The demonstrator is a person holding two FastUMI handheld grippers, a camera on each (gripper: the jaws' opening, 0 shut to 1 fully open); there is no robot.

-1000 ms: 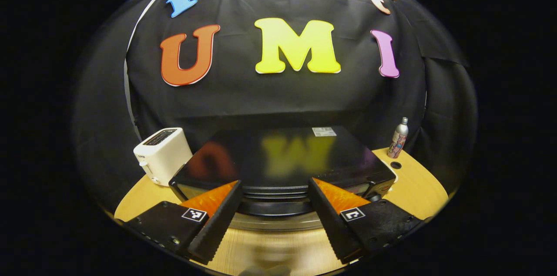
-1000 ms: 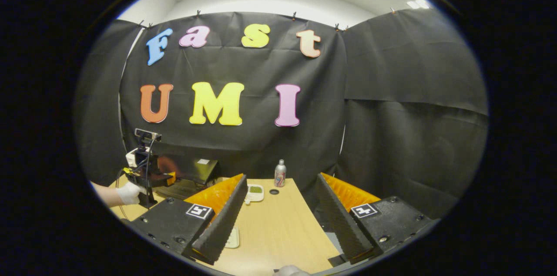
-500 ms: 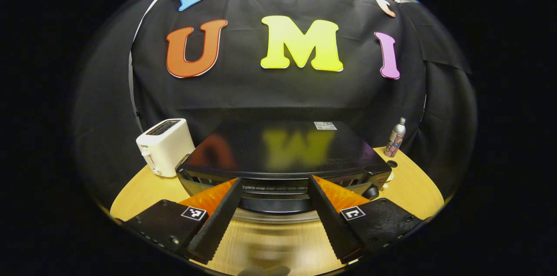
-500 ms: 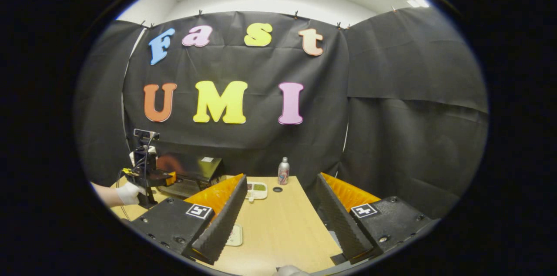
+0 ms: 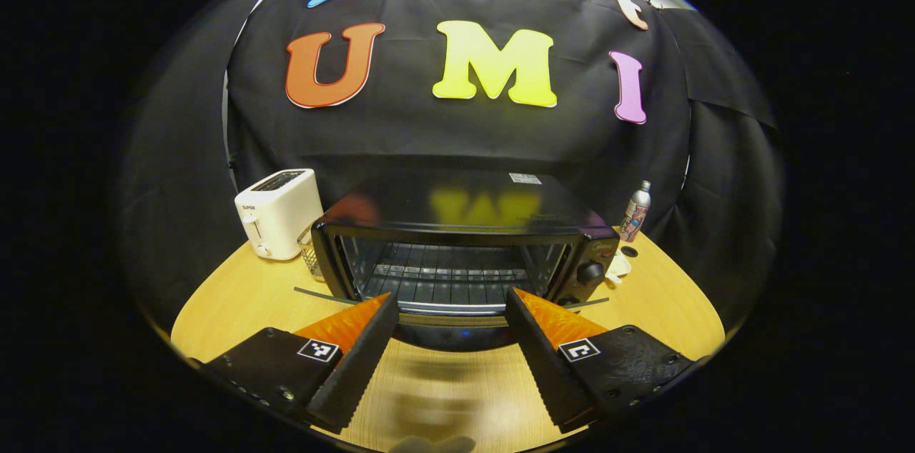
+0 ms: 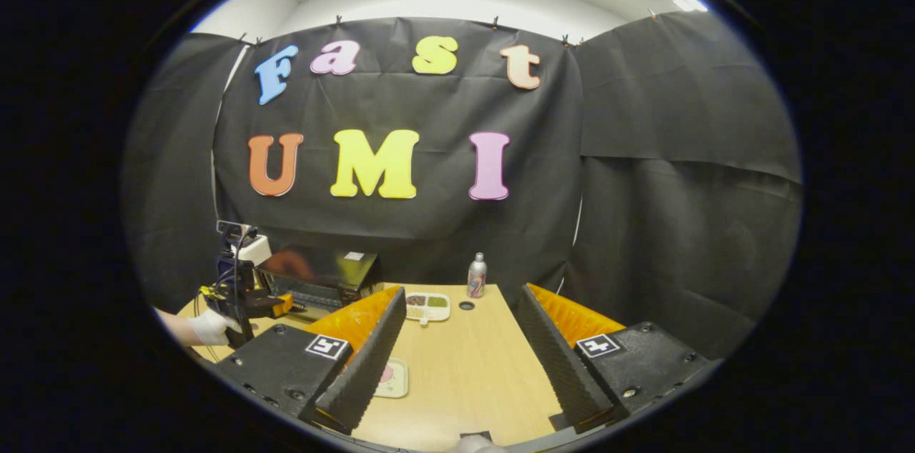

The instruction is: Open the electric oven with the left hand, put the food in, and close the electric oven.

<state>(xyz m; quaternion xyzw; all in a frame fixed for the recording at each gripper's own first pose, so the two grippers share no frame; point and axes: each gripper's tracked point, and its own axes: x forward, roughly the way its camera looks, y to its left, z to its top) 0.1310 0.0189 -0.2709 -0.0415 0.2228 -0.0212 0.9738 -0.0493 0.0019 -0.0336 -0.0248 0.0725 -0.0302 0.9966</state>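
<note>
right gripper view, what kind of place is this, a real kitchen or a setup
Likely a staged recording booth, not a kitchen: black cloth walls, one wooden table bearing an electric oven, a toaster and food trays.

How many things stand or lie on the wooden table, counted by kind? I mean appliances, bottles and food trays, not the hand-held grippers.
Appliances: 2, the electric oven with its door down, and the white toaster.
Bottles: 1, the metal bottle.
Food trays: 2, the divided tray beside the oven and the small tray nearer the right hand-held gripper.
Total: 5.
</note>
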